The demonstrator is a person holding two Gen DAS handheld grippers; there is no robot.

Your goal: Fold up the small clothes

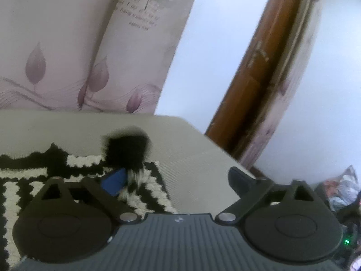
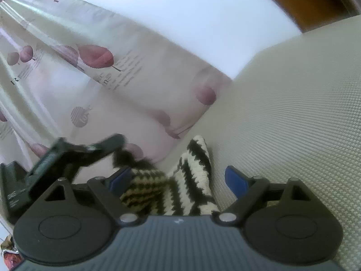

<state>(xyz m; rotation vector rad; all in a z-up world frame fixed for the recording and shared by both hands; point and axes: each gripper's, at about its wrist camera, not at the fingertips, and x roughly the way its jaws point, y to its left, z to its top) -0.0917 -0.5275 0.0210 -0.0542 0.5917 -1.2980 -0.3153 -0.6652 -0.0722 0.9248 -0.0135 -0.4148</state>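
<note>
A black-and-white zigzag knitted garment [image 1: 140,189] with a black fluffy pompom [image 1: 126,149] lies on a beige woven surface [image 1: 194,164]. My left gripper [image 1: 176,178] is open; its left blue pad [image 1: 114,181] rests against the cloth near the pompom. In the right wrist view my right gripper [image 2: 180,178] is open over a raised fold of the same garment [image 2: 191,180]. The left gripper's fingers [image 2: 108,145] show at left, touching a dark fluffy edge of the cloth.
A curtain with pink leaf print [image 1: 67,56] hangs behind the surface. A brown wooden post [image 1: 255,72] stands at right, by a white wall [image 1: 203,45]. The surface's edge [image 1: 225,151] drops off at right, with clutter on the floor [image 1: 338,189].
</note>
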